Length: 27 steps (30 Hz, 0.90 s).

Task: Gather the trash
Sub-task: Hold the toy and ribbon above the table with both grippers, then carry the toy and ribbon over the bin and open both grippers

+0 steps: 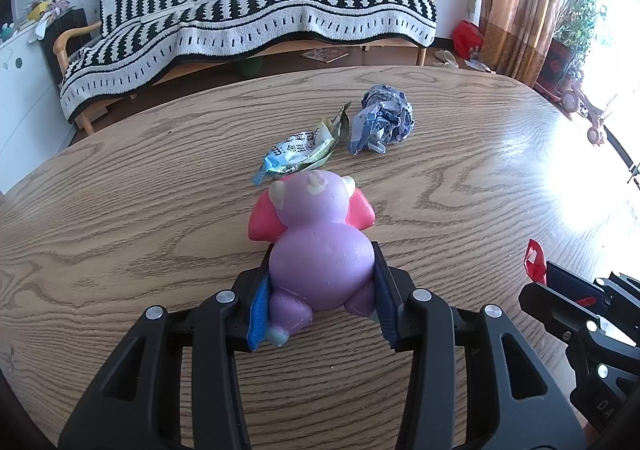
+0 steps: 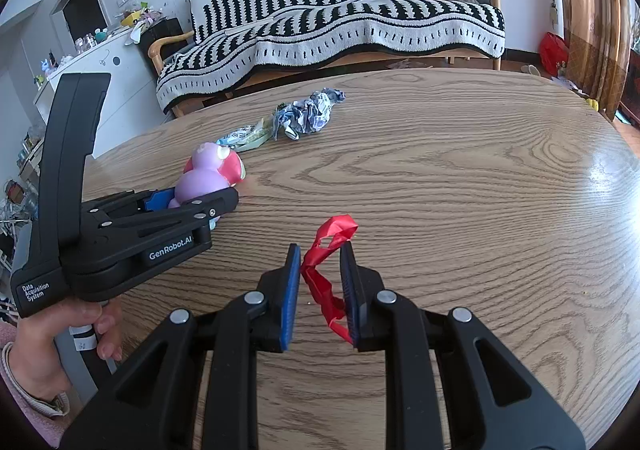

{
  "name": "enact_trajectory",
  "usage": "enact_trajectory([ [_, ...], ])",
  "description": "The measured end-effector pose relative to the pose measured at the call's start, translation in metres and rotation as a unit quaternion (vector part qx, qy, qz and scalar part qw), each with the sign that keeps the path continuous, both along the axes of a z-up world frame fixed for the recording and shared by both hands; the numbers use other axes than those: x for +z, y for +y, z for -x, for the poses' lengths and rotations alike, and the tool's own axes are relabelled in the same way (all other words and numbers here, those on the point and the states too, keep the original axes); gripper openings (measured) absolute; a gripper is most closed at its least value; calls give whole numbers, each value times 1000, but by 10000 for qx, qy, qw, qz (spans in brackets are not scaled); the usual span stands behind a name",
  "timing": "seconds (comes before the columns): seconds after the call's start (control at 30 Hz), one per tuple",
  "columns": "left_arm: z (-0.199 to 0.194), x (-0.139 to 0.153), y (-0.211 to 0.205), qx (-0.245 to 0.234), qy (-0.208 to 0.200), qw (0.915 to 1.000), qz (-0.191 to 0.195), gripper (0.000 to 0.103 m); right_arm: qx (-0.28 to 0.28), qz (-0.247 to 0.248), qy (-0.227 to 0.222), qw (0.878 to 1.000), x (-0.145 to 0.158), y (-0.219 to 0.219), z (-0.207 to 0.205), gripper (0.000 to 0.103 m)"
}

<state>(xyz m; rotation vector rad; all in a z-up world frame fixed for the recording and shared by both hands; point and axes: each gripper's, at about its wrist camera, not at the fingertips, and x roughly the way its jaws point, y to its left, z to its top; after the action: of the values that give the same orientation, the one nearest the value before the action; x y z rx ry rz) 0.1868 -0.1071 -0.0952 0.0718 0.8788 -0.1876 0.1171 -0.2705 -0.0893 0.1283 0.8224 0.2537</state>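
Both tongs loaded: left tongs [image 1: 320, 282] clamp purple toy [image 1: 320, 246], right tongs [image 2: 320, 282] loosely bracket red wrapper [image 2: 326, 270]

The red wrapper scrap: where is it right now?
In the right wrist view the red wrapper scrap sits between the right gripper fingers above the wooden table, right of the left gripper.

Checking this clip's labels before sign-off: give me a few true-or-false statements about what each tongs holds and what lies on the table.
1. The left tongs grip a purple squishy toy. True.
2. The right tongs are closed flat on nothing. False: a red wrapper scrap sits between them.
3. A crumpled blue-white wrapper lies on the wooden table. True.
4. The snack packet lies on the sofa. False: it lies on the table.
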Motion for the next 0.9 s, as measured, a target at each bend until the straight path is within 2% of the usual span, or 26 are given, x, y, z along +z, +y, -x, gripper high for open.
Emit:
enact_trajectory([
  [0.17,1,1,1,-60,-7,10000,71,43,-38,-17,-119,9999,10,-2,5,20],
  [0.33,22,9,-14,-420,5,9990,182,43,-298,-289,-454,9981,35,-17,21,20],
  [0.43,50,33,-34,-737,-240,9966,286,43,-688,-781,-793,9914,55,-43,38,20],
  [0.53,88,60,-59,-1044,-399,9924,509,43,-1089,-1402,-930,9797,68,-78,68,20],
  [0.6,118,72,-80,-1380,-369,9875,669,43,-1319,-1515,-1039,9741,75,-105,98,20],
  [0.73,171,89,-146,-2201,-213,9731,650,43,-1843,-1588,-1135,9633,87,-169,170,20],
  [0.8,191,91,-180,-2484,-70,9665,637,43,-2105,-1439,-1123,9604,89,-198,205,20],
  [0.9,221,79,-230,-2854,264,9560,623,43,-2476,-1356,-902,9551,72,-239,250,20],
])
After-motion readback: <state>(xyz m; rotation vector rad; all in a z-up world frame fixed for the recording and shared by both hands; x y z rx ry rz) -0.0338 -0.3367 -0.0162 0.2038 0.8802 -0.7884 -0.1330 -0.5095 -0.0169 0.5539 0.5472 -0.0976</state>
